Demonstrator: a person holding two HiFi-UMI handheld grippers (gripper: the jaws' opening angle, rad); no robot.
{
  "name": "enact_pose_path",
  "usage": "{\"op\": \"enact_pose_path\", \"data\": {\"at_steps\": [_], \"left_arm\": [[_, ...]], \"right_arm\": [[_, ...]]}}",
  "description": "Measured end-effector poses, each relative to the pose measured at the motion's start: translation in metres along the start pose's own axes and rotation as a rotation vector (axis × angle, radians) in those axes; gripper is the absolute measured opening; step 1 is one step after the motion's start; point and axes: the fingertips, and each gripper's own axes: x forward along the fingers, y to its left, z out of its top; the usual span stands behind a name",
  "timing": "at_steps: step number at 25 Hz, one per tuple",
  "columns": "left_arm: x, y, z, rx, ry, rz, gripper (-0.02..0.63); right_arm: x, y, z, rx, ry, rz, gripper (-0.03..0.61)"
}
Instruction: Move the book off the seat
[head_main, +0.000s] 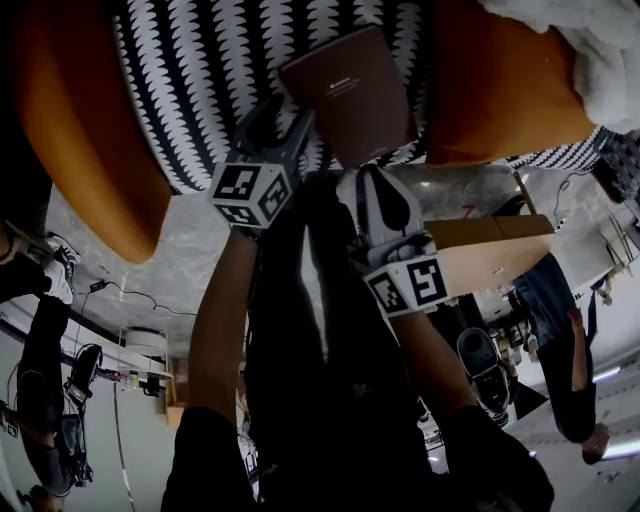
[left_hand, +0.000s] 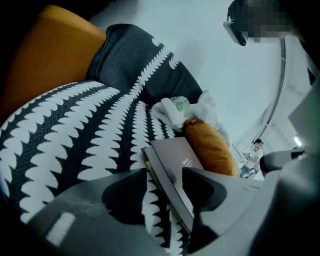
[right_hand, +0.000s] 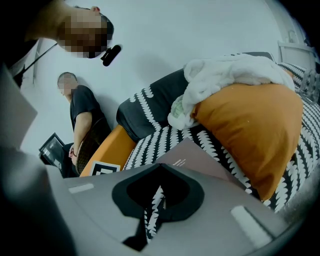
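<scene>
Brown rectangular book on black-white zigzag seat cushion, long axis running away; left gripper wide open astride its left edge; right gripper closed, empty.

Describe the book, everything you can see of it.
The book is thin and closed, with a matte brown cover that carries a small line of pale print, too small to read. It lies flat, cover up, on the black-and-white patterned seat, close beside the orange cushion, with a strip of pattern showing between them. Its near corner sits between the open jaws of the left gripper, which do not press on it.
</scene>
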Motion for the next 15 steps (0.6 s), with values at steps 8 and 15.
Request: {"op": "enact_pose_path", "data": {"at_steps": [8, 15], "left_arm": [[0.013, 0.008, 0.018, -0.064, -0.010, -0.021, 0.249], [-0.001, 0.023, 0.026, -0.080, -0.001, -0.048, 0.261]], "right_arm": [[0.005, 0.006, 0.010, 0.006, 0.011, 0.002, 0.008], [0.012, 0.029, 0.001, 0.014, 0.015, 0.005, 0.008]]}}
